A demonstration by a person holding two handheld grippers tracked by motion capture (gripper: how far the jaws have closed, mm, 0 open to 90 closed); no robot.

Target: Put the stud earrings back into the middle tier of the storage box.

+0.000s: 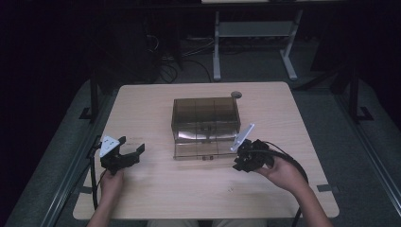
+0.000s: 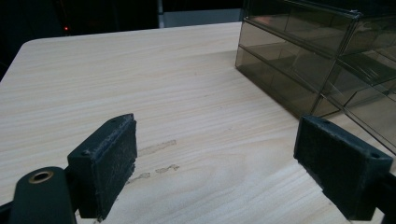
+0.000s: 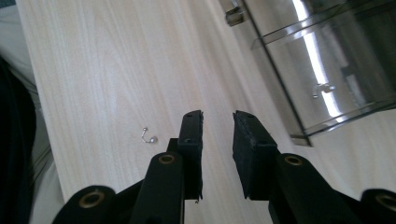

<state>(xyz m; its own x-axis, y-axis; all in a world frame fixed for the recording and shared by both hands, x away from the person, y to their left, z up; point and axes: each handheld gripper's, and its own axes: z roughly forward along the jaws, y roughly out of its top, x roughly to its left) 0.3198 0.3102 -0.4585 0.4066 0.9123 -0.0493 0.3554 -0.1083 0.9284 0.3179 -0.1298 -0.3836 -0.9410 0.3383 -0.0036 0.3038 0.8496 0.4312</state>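
1 tiny earring [image 3: 150,137] lies on the desk [image 3: 102,70] left of the narrowly parted, empty right claw [image 3: 218,122], nearer than the wide left claw [image 2: 215,149].

No readable text, labels, brands, numbers or signs anywhere: none on the smoky plastic drawer box [image 1: 205,126], none on the wooden table [image 1: 156,189], none on either gripper body. Faint marks on the tabletop too blurred to read.

Setting: dim lab or workshop. Evidence: light wooden worktable [image 1: 156,99], metal-framed bench [image 1: 255,33] and floor cables [image 1: 182,59] beyond the tongs, grey carpet.
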